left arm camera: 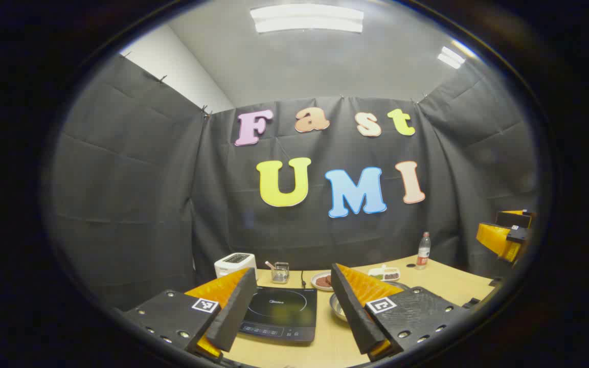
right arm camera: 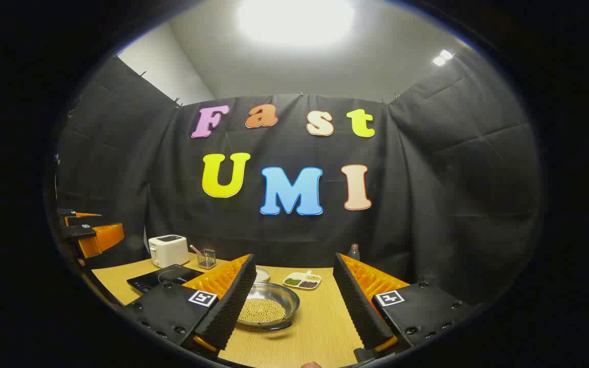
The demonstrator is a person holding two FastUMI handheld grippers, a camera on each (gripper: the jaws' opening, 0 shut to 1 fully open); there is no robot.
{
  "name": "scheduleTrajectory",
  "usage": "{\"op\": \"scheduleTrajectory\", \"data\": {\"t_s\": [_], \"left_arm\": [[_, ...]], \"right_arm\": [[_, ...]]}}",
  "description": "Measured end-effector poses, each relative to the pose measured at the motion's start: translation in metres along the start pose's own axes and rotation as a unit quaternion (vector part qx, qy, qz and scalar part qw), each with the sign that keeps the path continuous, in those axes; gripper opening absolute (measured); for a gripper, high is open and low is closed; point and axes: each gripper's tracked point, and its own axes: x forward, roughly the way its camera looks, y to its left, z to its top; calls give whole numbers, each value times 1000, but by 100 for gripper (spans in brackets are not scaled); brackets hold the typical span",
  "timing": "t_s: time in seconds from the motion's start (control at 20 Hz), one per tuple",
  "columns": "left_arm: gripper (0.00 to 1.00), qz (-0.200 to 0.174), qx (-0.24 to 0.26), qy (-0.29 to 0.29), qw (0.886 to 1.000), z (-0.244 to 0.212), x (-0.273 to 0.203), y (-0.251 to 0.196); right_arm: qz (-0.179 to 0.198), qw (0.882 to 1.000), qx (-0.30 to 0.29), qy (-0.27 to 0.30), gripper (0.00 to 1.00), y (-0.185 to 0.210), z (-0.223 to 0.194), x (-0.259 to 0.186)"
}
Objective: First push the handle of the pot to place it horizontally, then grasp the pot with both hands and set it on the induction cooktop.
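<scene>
A shallow metal pot [right arm camera: 268, 305] full of pale beans stands on the wooden table [right arm camera: 320, 322], a small dark handle [right arm camera: 276, 325] showing on its near rim. My right gripper [right arm camera: 293, 260] hovers open above and short of it, holding nothing. The black induction cooktop [left arm camera: 280, 312] lies flat to the pot's left, framed between the fingers of my open, empty left gripper [left arm camera: 293, 278]. In the left gripper view only the pot's rim [left arm camera: 337, 307] peeks out beside one finger. The cooktop [right arm camera: 161, 276] also appears at the left of the right gripper view.
Along the table's back stand a white toaster [left arm camera: 234, 264], a small glass holder [left arm camera: 279, 272], a plate of food [left arm camera: 321, 280], a divided dish [right arm camera: 302, 280] and a bottle [left arm camera: 423, 250]. Black cloth walls close in the table's back and sides.
</scene>
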Motion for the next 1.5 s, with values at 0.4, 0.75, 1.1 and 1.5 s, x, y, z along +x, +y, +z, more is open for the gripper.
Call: {"op": "scheduleTrajectory", "data": {"t_s": [0.4, 0.75, 1.1, 1.5], "left_arm": [[89, 2, 1, 3, 1000, 0, 1, -1], [87, -4, 10, -3, 1000, 10, 5, -6], [89, -4, 7, -5, 1000, 11, 8, -10], [89, -1, 2, -11, 1000, 16, 11, -9]], "right_arm": [[2, 1000, 0, 2, 94, -2, -2, 1], [1, 1000, 14, 1, 96, -2, -7, 3], [5, 1000, 18, -2, 96, -4, -4, 8], [11, 1000, 7, 1, 96, 0, -2, 14]]}}
